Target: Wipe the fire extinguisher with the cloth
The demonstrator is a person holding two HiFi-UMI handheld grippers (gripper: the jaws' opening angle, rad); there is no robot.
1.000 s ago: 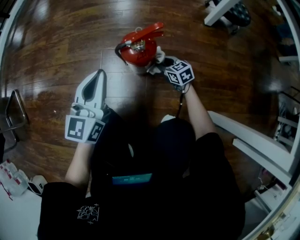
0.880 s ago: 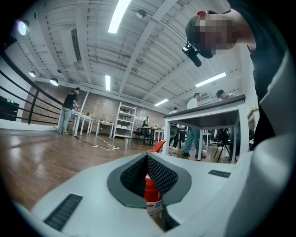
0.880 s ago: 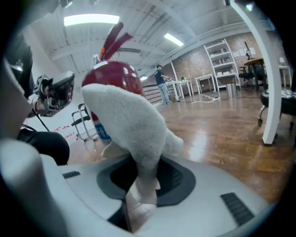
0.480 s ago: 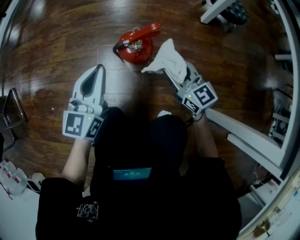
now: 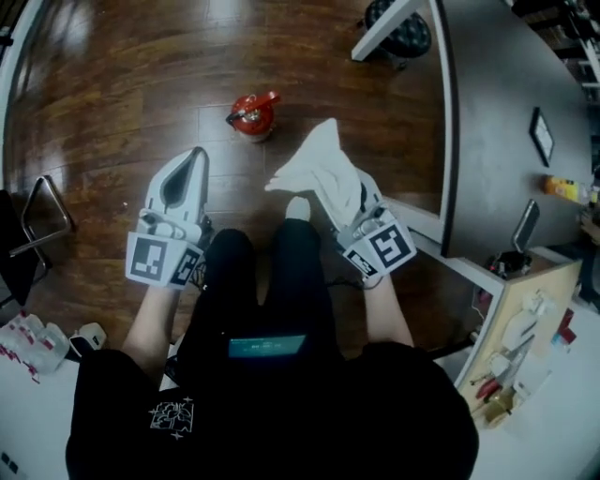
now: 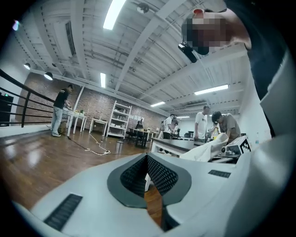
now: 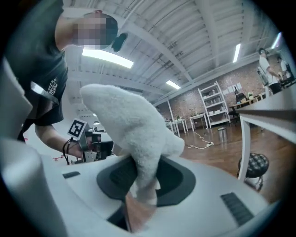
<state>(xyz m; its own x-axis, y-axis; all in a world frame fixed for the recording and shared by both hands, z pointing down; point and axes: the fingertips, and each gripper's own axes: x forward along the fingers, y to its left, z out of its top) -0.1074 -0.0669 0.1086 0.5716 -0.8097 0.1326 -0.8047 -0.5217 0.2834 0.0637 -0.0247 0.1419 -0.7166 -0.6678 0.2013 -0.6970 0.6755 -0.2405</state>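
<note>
The red fire extinguisher (image 5: pixel 253 114) stands on the brown wooden floor, well ahead of both grippers. My right gripper (image 5: pixel 356 195) is shut on the white cloth (image 5: pixel 321 169), which sticks up and forward out of its jaws, clear of the extinguisher. In the right gripper view the cloth (image 7: pixel 132 129) rises from between the closed jaws of the right gripper (image 7: pixel 141 187) and hides much of the room. My left gripper (image 5: pixel 197 154) is shut with nothing in it, held to the left of my legs. In the left gripper view the left gripper (image 6: pixel 147 159) points up into the room.
A grey table (image 5: pixel 497 141) with white legs fills the right side, with a black stool (image 5: pixel 398 26) at its far end. A metal chair frame (image 5: pixel 39 220) stands at the left. My dark trouser legs (image 5: pixel 272 272) lie between the grippers. Several people stand far across the room.
The right gripper has pulled the cloth off the extinguisher and back toward my body. The view has risen, so the extinguisher looks smaller and farther. The left gripper has barely moved.
</note>
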